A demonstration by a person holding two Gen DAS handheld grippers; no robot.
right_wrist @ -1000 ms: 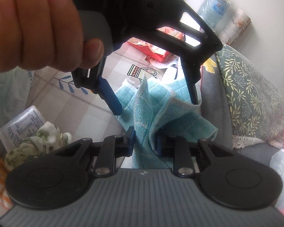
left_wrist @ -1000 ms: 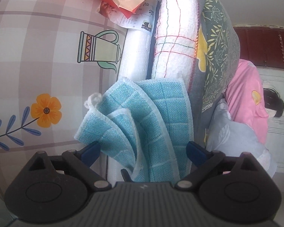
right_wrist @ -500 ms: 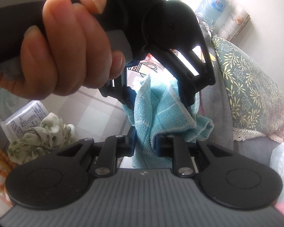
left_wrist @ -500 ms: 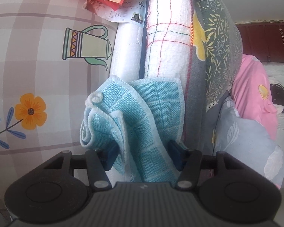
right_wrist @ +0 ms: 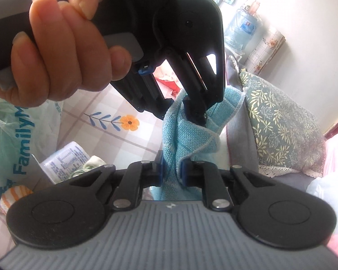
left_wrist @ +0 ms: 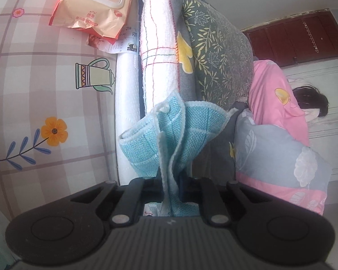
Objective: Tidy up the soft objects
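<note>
Above the patterned tablecloth (left_wrist: 45,85), I have both grippers clamped on the blue cloth (left_wrist: 180,135).

My left gripper (left_wrist: 171,186) is fully closed, angled downward, pinching a bunched fold of the blue cloth, which fans out beyond the fingertips beside the white towel (left_wrist: 157,45). My right gripper (right_wrist: 173,173) also points downward, its jaws closing tighter on a lower fold of the same cloth (right_wrist: 187,135). In the right wrist view, a hand (right_wrist: 63,51) wraps the left gripper's handle from above, fingers curled around the grip, directly over the tablecloth's orange flower print (right_wrist: 129,122).
</note>
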